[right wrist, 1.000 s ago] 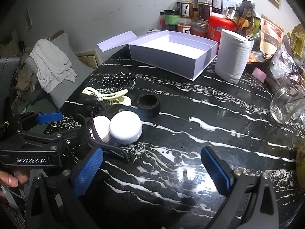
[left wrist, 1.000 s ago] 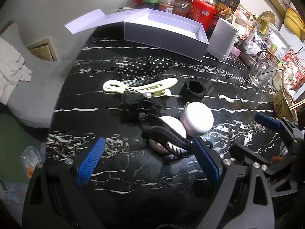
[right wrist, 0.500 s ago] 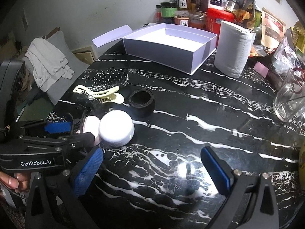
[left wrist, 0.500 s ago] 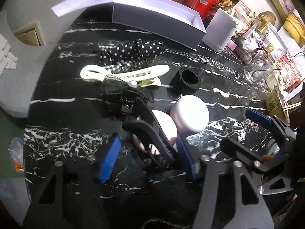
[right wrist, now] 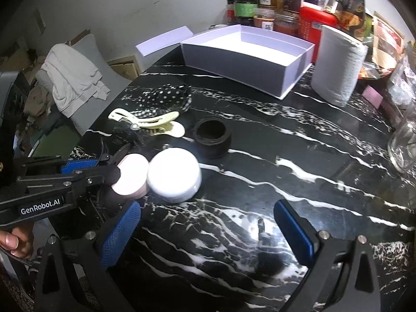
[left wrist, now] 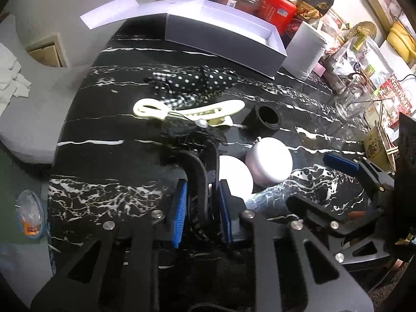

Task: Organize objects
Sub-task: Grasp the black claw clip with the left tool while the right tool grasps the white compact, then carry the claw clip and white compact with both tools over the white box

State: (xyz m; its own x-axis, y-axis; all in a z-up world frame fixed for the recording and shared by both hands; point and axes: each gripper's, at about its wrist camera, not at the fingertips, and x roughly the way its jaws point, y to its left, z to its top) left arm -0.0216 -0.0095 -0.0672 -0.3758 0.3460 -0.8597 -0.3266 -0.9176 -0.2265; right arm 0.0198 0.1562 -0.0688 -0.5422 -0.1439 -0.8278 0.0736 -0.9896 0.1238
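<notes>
"What's on the desk?"

"It's black marble with white veins. Near its front left edge the left gripper points steeply down, and its blue-padded jaws are clamped on a black claw hair clip, which arches up between the pads. Touching that clip on its right is a pale pink round case, and a white round case sits against the pink one."

"And the other gripper?"

"The right gripper hangs above bare marble, its jaws spread wide with nothing between them. A person's fingers show at the left gripper's handle."

"What else is waiting?"

"Just behind the cases stands a small black pot. Left of it lies a cream hair clip, partly covered by a black mesh bow, with a polka-dot fabric piece behind them. At the far edge an open white box sits empty, a paper towel roll beside it."
</notes>
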